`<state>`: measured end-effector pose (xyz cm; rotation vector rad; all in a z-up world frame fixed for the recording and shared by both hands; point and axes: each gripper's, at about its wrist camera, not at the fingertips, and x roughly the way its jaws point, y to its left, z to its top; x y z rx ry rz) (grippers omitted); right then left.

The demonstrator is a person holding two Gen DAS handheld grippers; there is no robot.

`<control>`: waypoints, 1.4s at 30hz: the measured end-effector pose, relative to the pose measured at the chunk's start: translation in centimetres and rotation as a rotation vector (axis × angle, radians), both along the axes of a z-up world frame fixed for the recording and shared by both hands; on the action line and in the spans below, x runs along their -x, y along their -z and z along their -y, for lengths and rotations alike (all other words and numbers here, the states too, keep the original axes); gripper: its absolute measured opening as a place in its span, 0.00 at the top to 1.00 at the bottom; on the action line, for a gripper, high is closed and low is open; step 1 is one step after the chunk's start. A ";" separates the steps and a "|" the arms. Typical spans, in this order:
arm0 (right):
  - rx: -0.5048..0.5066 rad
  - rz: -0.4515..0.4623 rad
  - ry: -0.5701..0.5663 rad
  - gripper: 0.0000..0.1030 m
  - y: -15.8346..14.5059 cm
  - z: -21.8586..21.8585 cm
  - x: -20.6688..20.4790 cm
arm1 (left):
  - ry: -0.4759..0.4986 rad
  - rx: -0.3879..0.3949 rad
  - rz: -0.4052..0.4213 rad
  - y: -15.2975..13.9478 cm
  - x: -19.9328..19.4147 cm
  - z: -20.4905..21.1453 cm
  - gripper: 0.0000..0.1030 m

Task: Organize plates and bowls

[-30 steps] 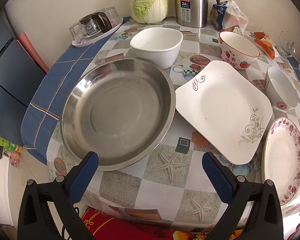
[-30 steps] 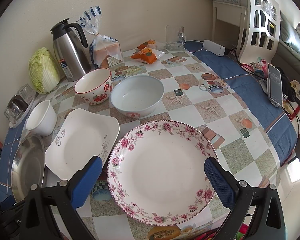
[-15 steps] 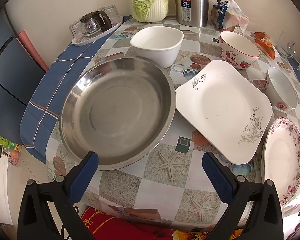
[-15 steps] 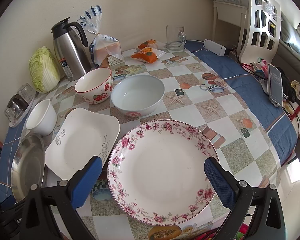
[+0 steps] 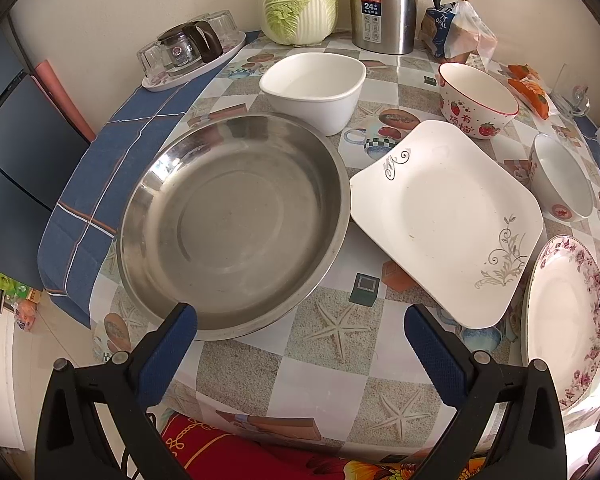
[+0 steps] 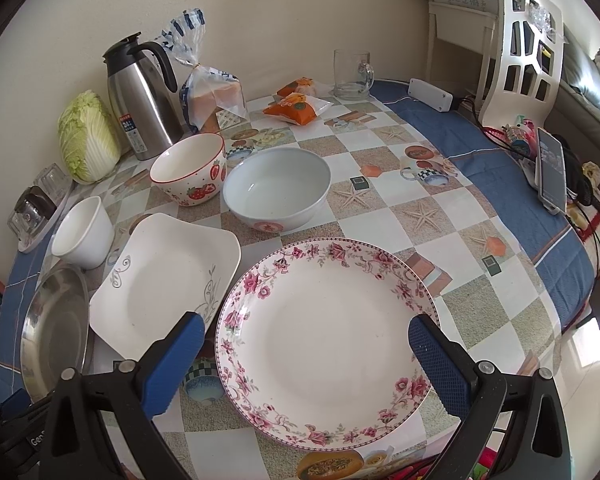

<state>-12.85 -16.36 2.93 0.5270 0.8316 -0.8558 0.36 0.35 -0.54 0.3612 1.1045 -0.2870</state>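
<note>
left claw (image 5: 300, 320) spread wide, empty, over near edge of bench (image 5: 332, 360). right claw (image 6: 306, 334) likewise agape above round plate (image 6: 324, 332) rimmed with pink roses. left of it: square white plate (image 5: 444, 220) with grey scrollwork, then shiny steel basin (image 5: 232, 224). behind: strawberry bowl (image 6: 188, 174), pale bowl (image 6: 276, 190), white square bowl (image 5: 314, 84).

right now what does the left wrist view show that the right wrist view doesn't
Only the left wrist view: the left claw, open, and the steel basin whole. Only the right wrist view: the right claw, open, the floral plate whole, a glass mug, a phone. Both: the square white plate, strawberry bowl, white bowl, pale round bowl, kettle, cabbage.
</note>
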 end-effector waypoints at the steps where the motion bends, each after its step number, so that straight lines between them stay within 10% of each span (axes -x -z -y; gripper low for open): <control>1: 0.000 -0.001 0.000 0.00 0.0 0.0 0.0 | 0.000 0.001 0.000 0.0 0.0 -0.1 0.00; 28: 0.029 -0.076 -0.144 0.00 1.7 -4.7 -6.0 | -0.227 0.119 0.043 0.1 -6.0 -9.0 0.00; 42: 0.009 0.016 -0.419 0.00 2.7 -9.3 -11.3 | -0.360 0.240 0.122 1.6 -8.7 -13.9 0.00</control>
